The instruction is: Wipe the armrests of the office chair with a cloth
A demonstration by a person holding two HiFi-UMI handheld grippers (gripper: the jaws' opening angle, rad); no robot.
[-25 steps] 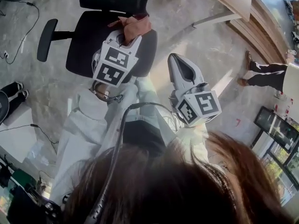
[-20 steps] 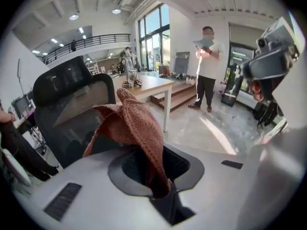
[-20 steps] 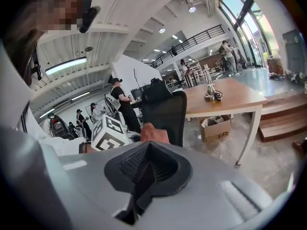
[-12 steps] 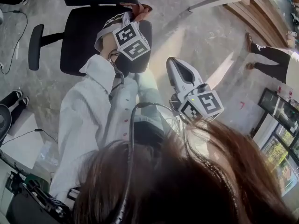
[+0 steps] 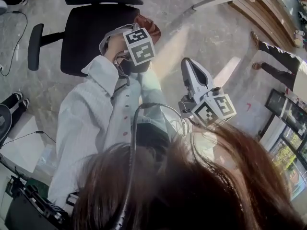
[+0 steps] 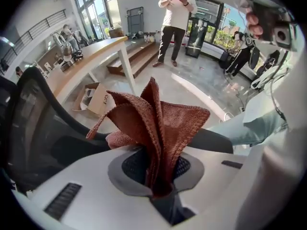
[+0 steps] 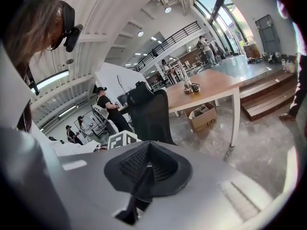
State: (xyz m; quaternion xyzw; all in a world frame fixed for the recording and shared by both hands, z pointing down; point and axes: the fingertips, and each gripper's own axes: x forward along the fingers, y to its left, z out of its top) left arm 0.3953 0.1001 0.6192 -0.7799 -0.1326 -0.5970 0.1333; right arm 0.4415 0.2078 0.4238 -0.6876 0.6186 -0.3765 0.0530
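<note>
The left gripper [image 6: 160, 174] is pinched tight on a red cloth [image 5: 149, 25]. The cloth sticks up out of its jaws in folds. Seen from above, the cloth is at the 3 o'clock edge of the black chair [image 5: 91, 32]. One armrest [image 5: 32, 47] is far off at the chair's 9 o'clock. The right gripper [image 7: 147, 169] is closed on nothing, at 5 o'clock from the cloth.

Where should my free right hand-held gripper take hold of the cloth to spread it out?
Probably pinch the cloth by its loose corner, coming from the side: the left hand-held gripper clamps the bunched base, and the folds fan out beyond its jaws.
</note>
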